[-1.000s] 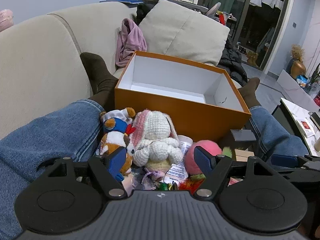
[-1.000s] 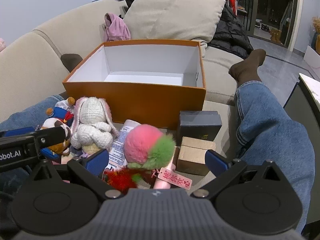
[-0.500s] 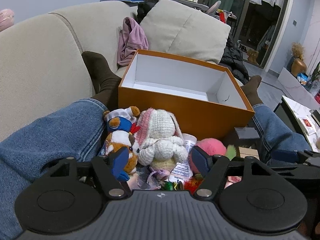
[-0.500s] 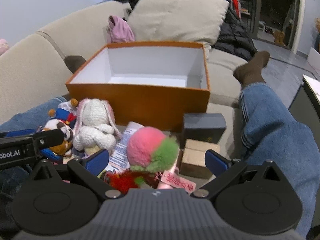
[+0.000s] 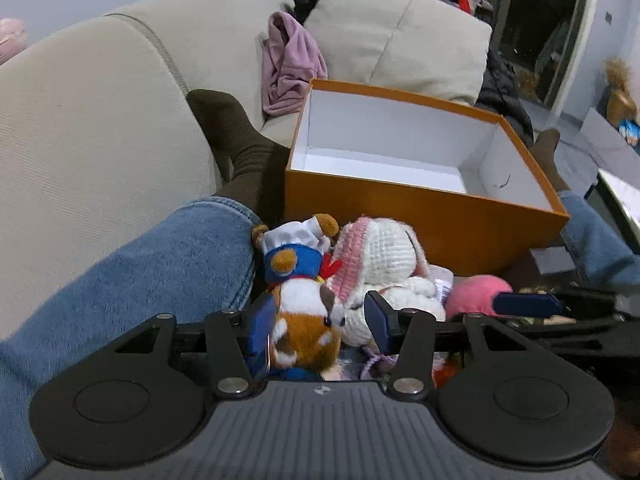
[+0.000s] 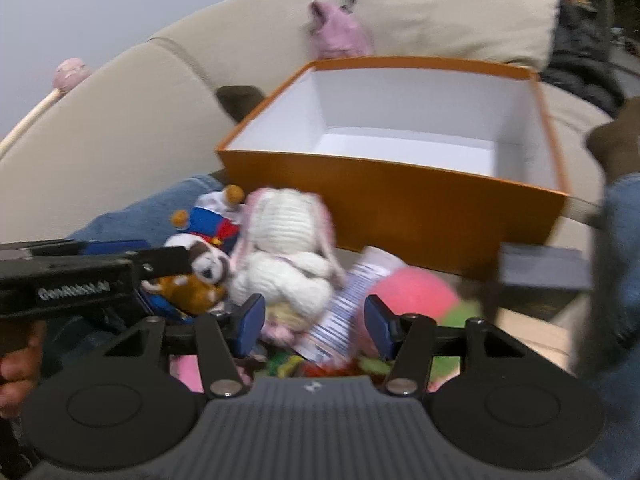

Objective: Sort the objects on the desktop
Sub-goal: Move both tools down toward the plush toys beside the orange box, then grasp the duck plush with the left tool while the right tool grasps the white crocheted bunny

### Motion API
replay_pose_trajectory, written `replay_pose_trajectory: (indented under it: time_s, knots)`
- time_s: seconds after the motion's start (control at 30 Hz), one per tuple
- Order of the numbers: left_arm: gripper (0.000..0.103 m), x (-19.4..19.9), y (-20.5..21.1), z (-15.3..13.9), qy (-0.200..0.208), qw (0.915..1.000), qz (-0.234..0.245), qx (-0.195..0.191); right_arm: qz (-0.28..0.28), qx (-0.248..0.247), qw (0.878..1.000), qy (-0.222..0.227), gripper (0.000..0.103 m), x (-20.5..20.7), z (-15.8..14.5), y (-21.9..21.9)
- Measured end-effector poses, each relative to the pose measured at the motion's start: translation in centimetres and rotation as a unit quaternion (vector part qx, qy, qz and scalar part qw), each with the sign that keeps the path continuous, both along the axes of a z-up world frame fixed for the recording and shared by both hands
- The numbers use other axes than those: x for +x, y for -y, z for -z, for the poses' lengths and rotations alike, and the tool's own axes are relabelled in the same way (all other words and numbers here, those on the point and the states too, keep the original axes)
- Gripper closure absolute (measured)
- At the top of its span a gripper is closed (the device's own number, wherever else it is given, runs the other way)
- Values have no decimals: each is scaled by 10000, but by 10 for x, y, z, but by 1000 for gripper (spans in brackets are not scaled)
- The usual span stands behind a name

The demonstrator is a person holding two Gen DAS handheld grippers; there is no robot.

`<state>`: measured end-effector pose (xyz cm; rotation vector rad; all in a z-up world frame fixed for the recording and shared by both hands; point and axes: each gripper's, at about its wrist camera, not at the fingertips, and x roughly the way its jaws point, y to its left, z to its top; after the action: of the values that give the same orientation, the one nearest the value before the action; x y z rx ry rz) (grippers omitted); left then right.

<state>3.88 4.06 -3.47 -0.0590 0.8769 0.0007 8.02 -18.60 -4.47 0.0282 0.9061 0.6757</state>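
Orange card walls and a white inside mark the box (image 5: 420, 216), which stands open with nothing visible in it just beyond the heap of toys on the sofa (image 5: 100, 140), between the person's denim-clad legs. Half a second ago the left claw (image 5: 318, 322) hung spread in front of the heap, with the brown-and-white plush dog (image 5: 304, 320) and the crocheted white rabbit (image 5: 380, 256) both ahead of it; now it has pushed forward and narrowed, so that its blue pads flank the dog's body, and they seem to touch it, though whether the grip is firm I cannot tell. The rabbit leans against the dog's side, just beside the right-hand pad. The right claw (image 6: 316, 322) has also narrowed and swung left: it is now partly open around a printed white tube (image 6: 348, 304), with the pink-and-green pompom (image 6: 416, 292) just beside its right pad, but the picture is blurred and no hold can be confirmed. To my mind the sorting is only beginning, and the dog looks set to be the first thing into the box.
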Motion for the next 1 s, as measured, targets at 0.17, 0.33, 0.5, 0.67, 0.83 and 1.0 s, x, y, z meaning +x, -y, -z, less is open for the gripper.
replay_pose_trajectory:
  time_s: [0.17, 0.33, 0.5, 0.67, 0.83, 1.0]
  knots:
    - [40, 24, -3, 12, -380, 9992, 106, 109, -202, 211, 9988, -396, 45, 35, 15, -13]
    - [40, 45, -10, 29, -881, 9961, -7, 35, -360, 666, 9918, -1031, 43, 66, 37, -18]
    - [40, 51, -15, 42, -1108, 9938, -32, -13, -490, 950, 9829, -1497, 36, 85, 57, -25]
    - [43, 51, -15, 47, -1120, 9937, -58, 11, -572, 1019, 9816, -1512, 39, 87, 64, -31]
    - [46, 42, -19, 39, -934, 9955, -120, -74, -639, 903, 9877, -1103, 51, 79, 52, -26]
    - [47, 27, -20, 20, -628, 9978, -186, -56, -696, 1058, 9883, -846, 92, 71, 32, -16]
